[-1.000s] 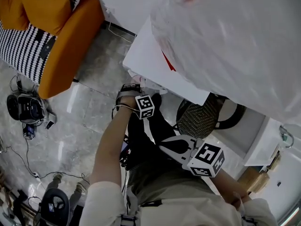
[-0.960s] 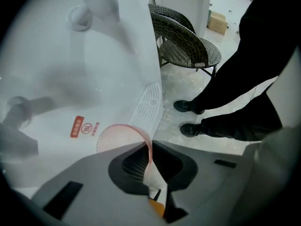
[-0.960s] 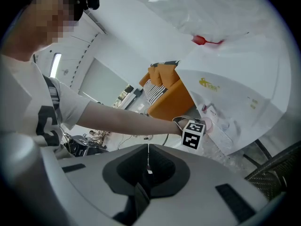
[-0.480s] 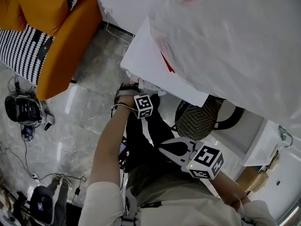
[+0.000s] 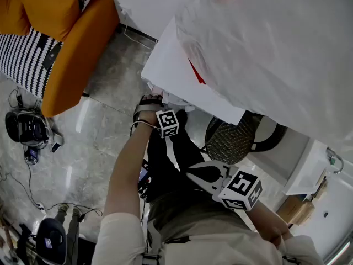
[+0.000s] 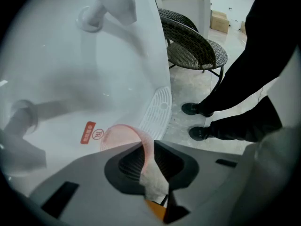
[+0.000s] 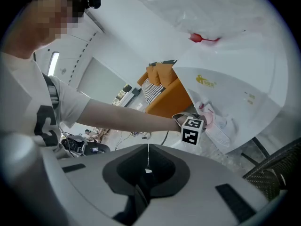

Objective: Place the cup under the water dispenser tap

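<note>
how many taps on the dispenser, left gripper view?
2 taps: one at the top left, one at the left edge lower down, left of the cup. Part of the dispenser is out of frame, so more may be hidden.

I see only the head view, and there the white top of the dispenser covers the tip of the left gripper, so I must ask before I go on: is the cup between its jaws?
Observer: Yes. In the left gripper view the left gripper has the thin wall of the pinkish cup between its jaws, which are just opening.
Operator: Where is it now?
Observer: Its rim shows beside the drip tray grille, low on the white front of the dispenser; a tap shows higher in that view. Whether the cup is straight under it, I cannot tell.
Operator: And the other gripper?
Observer: In the right gripper view the right gripper has its jaws together, nothing between them.
</note>
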Tool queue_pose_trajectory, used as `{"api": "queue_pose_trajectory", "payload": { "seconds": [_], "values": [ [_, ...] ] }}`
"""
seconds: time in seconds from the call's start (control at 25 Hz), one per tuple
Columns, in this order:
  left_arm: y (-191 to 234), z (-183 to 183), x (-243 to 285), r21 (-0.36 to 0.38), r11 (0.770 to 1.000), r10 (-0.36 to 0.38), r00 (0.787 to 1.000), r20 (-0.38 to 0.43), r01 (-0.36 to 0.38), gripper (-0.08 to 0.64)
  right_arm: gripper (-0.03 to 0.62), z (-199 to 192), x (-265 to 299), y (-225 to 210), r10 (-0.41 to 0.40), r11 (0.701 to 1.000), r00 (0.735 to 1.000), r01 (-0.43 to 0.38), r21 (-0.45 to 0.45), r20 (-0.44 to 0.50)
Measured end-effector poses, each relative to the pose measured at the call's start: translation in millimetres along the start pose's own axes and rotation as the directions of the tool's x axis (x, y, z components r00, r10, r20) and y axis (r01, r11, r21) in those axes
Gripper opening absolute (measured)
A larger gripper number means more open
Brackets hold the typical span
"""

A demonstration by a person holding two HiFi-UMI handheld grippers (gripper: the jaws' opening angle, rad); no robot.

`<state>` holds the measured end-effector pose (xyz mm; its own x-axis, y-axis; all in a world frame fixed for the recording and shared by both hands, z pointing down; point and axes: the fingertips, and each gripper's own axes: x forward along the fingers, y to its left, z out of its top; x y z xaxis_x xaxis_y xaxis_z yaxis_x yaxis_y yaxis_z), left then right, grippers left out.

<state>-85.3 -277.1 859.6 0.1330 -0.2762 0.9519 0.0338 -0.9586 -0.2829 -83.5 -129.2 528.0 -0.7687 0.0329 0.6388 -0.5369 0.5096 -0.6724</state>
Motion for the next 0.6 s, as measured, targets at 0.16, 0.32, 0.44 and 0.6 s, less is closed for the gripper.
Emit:
{"api": "queue_pose_trajectory", "payload": {
  "seconds": [0.16, 0.32, 0.44, 0.6],
  "values": [
    [0, 2, -2, -0.024, 1.000, -0.008, 1.000, 0.007, 0.009, 0.174, 0.028, -1, 2, 0, -0.001, 1.000, 1.000, 0.001, -0.001, -0.004],
    [1, 3, -6, -0.031, 0.999, 0.011, 1.000, 0.017, -0.011, 0.187, 0.028, -1, 3, 3, 0.000, 1.000, 1.000, 0.000, -0.008, -0.003],
    [4, 3, -11, -0.048, 0.998, 0.042, 0.999, 0.030, -0.041, 0.187, 0.028, -1, 3, 3, -0.003, 1.000, 1.000, 0.003, -0.011, 0.000],
    [8, -1, -18, -0.083, 0.995, 0.064, 0.997, 0.032, -0.061, 0.204, 0.028, 1, 4, 3, -0.004, 1.000, 1.000, 0.004, -0.013, 0.007]
  ]
}}
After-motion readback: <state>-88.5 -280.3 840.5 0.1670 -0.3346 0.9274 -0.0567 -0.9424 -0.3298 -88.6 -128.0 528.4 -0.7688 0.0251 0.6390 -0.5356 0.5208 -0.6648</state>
